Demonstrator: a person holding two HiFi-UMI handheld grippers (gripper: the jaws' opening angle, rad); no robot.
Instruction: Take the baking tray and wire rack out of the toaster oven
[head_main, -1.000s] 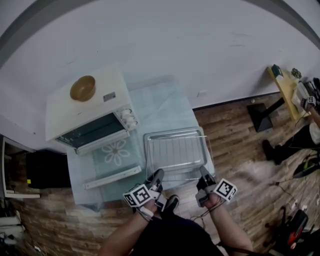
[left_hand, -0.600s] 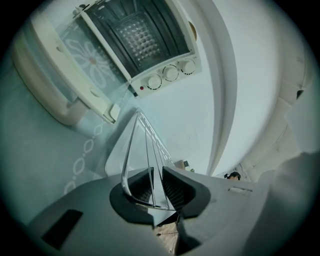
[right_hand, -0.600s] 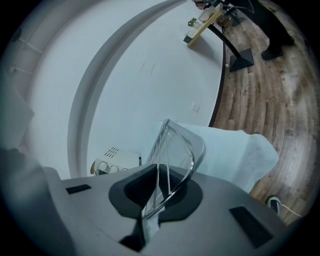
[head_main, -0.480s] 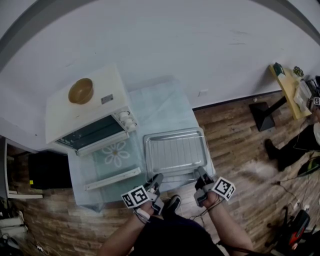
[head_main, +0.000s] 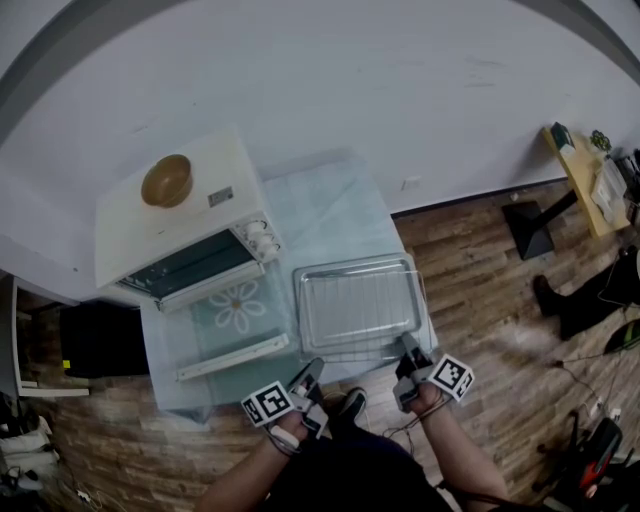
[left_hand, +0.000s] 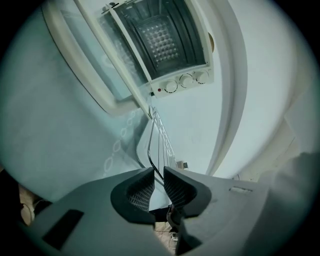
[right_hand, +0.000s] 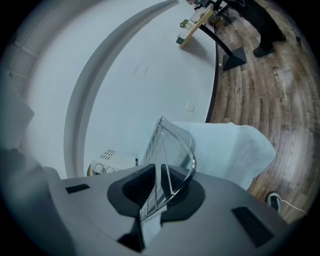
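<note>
The baking tray (head_main: 302, 312) lies flat on the table to the right of the toaster oven (head_main: 180, 225), with the wire rack (head_main: 352, 300) resting in it. My left gripper (head_main: 312, 368) is just off the tray's near left corner. Its jaws have just opened, then closed a little; they stand slightly apart, with the rack's wire (left_hand: 150, 145) running up to the gap. My right gripper (head_main: 408, 345) is at the near right corner. Its jaws have just been opening, with the rack's edge (right_hand: 159, 145) and the tray's rim (right_hand: 186, 147) still between the loosened pads.
The oven door (head_main: 235, 330) hangs open over the table, and the dark oven cavity (left_hand: 165, 40) shows behind it. A wooden bowl (head_main: 166, 180) sits on the oven's top. A pale cloth (head_main: 330, 210) covers the table. Wooden floor and a stand (head_main: 530, 225) lie to the right.
My left gripper has drawn back toward my body, off the tray's near left corner. The right gripper has stayed at the near right corner. Tray and rack rest where they were.
</note>
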